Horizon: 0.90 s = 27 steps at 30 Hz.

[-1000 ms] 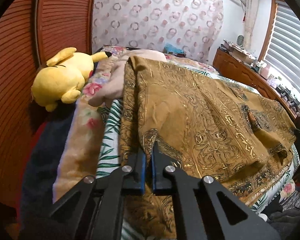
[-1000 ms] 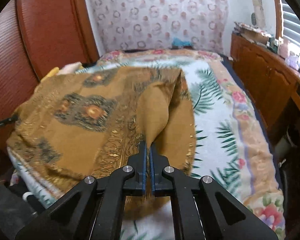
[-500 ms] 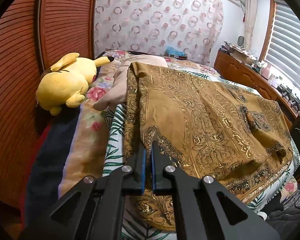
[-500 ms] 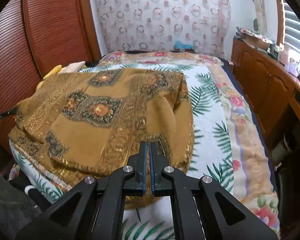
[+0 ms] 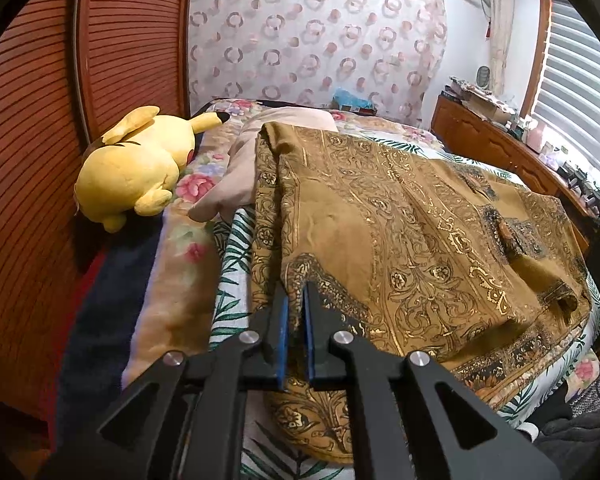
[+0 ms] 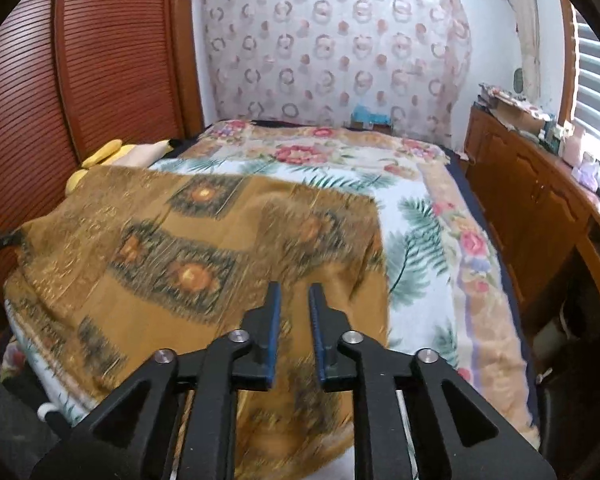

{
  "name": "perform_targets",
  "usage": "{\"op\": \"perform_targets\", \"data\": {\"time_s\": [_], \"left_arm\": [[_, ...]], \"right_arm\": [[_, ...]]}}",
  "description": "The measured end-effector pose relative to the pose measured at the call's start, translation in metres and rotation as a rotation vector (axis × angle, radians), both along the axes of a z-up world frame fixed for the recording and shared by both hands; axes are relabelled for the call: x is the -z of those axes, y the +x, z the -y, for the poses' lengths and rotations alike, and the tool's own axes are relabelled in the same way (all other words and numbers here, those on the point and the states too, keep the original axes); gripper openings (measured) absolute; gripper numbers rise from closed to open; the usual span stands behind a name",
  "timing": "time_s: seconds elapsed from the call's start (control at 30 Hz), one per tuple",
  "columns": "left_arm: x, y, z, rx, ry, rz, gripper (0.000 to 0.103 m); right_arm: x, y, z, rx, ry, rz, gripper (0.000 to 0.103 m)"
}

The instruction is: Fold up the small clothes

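Note:
A mustard-brown patterned garment (image 5: 400, 232) lies folded over on the bed. It also shows in the right wrist view (image 6: 204, 256), spread flat, partly blurred. My left gripper (image 5: 295, 292) is shut on a corner of the garment's upper layer near its left edge. My right gripper (image 6: 294, 292) is open, its jaws a small gap apart, and hovers empty over the garment's right part.
The bed has a leaf-and-flower blanket (image 6: 432, 240). A yellow plush toy (image 5: 136, 168) and a beige pillow (image 5: 240, 168) lie at the left by the red slatted wardrobe (image 5: 40, 120). A wooden cabinet (image 6: 540, 208) runs along the right side.
My right gripper has opened and let go of the garment, which now lies flat. My left gripper has drawn back a little, still shut on the cloth.

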<state>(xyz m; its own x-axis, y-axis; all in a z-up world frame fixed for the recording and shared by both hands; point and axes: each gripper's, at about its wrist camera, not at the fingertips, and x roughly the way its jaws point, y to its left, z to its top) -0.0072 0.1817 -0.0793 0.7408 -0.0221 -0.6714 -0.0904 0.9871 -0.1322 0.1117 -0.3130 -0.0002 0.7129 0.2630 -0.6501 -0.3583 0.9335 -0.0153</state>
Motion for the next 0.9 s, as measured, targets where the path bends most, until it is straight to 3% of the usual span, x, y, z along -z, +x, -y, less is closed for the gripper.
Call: {"op": "perform_targets", "data": {"time_s": [0.07,0.1,0.17,0.33,0.5,0.67,0.73,0.77,0.87,0.9], "left_arm": [[-0.001,0.000,0.001,0.000,-0.004,0.010,0.018],[-0.003,0.000,0.001,0.000,-0.010,0.023,0.023],[-0.005,0.002,-0.001,0.006,-0.021,0.039,0.039],[0.000,0.016,-0.002,0.005,-0.020,0.017,0.051],[0.022,0.033,0.000,0.012,-0.022,-0.051,0.054],[0.039,0.042,-0.001,0.016,-0.027,-0.103,0.054],[0.042,0.041,-0.002,0.013,-0.029,-0.104,0.055],[0.042,0.041,-0.002,0.010,-0.023,-0.105,0.057],[0.042,0.041,0.000,0.010,-0.013,-0.103,0.057],[0.042,0.040,0.000,0.010,-0.008,-0.103,0.057]], "right_arm": [[-0.004,0.019,0.002,0.019,-0.017,0.013,0.027],[-0.007,0.031,0.003,0.028,-0.025,0.020,0.037],[-0.013,0.054,0.006,0.043,-0.023,0.034,0.038],[-0.014,0.113,0.010,0.055,-0.020,0.008,0.038],[0.017,0.167,-0.002,0.033,-0.018,-0.120,0.038],[0.060,0.202,-0.011,0.080,-0.139,-0.233,0.038],[0.066,0.211,-0.009,0.085,-0.140,-0.264,0.038],[0.068,0.213,-0.006,0.081,-0.137,-0.274,0.037],[0.070,0.214,-0.006,0.039,-0.131,-0.276,0.005],[0.068,0.214,-0.007,0.015,-0.131,-0.271,0.002]]}}
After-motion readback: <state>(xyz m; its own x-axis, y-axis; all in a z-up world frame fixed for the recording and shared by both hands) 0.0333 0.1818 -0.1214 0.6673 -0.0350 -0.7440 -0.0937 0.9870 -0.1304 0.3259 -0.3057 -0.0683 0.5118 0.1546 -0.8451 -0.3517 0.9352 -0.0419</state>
